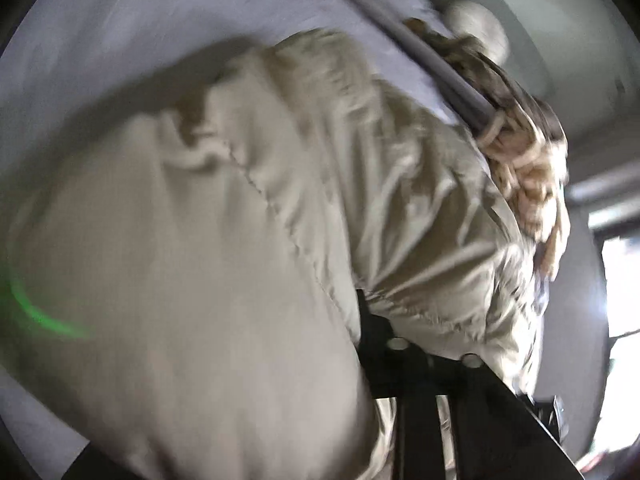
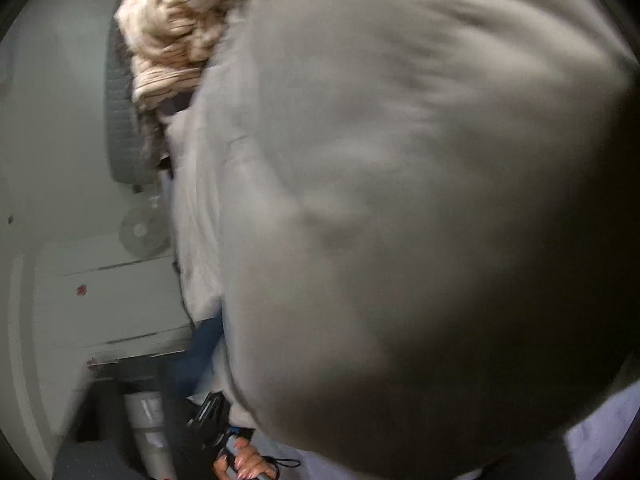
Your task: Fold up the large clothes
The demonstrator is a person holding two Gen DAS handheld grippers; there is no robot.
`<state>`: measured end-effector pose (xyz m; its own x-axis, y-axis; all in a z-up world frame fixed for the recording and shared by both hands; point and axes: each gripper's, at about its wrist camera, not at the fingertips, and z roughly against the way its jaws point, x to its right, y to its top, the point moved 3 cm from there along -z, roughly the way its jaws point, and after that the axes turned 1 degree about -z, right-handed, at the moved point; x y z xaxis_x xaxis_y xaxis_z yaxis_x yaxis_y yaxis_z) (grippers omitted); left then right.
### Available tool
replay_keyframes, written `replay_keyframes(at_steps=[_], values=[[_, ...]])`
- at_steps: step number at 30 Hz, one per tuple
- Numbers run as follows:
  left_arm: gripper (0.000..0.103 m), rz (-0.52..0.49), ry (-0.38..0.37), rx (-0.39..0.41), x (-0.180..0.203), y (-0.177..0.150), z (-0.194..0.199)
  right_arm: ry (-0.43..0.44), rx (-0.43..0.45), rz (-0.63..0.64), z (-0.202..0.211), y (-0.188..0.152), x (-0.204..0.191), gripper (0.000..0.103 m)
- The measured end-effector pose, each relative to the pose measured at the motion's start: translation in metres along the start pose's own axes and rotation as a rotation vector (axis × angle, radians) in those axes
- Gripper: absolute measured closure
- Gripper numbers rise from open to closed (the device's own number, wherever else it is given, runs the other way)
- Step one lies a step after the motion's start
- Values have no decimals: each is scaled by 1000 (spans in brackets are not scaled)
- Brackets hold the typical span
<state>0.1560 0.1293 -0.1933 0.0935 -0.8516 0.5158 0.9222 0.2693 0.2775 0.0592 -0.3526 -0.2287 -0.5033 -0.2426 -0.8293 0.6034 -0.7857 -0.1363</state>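
A pale lilac bed sheet (image 1: 120,40) under grey walls. My left gripper (image 1: 404,344) pinches a gathered edge of the beige padded jacket (image 1: 240,220), which billows up and away. Fabric smothers my right gripper's view; its grip I cannot tell. Left looks nearer the edge.

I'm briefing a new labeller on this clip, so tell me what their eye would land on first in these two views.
The beige puffer jacket swamps both views, blurred and bunched right up against the cameras. In the left wrist view it gathers into the left gripper near the bottom centre, over a pale lilac sheet. A cream knitted garment sits at the upper left of the right wrist view, and a hand shows at its bottom edge.
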Motion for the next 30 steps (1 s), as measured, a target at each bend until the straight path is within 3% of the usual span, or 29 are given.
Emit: replay_keyframes(at_steps=[2, 4, 12, 19, 30], values=[[80, -83, 20, 10, 10, -1, 9, 20, 13, -10, 4, 0, 0, 68], [80, -122, 22, 14, 17, 0, 16, 18, 29, 20, 10, -4, -6, 74], [81, -284, 23, -11, 24, -13, 53, 11, 62, 57, 39, -42, -11, 77], [80, -273, 19, -64, -10, -69, 91, -39, -6, 54, 66, -87, 13, 78], [80, -193, 86, -162, -43, -167, 126, -55, -92, 9, 117, -128, 71, 75]])
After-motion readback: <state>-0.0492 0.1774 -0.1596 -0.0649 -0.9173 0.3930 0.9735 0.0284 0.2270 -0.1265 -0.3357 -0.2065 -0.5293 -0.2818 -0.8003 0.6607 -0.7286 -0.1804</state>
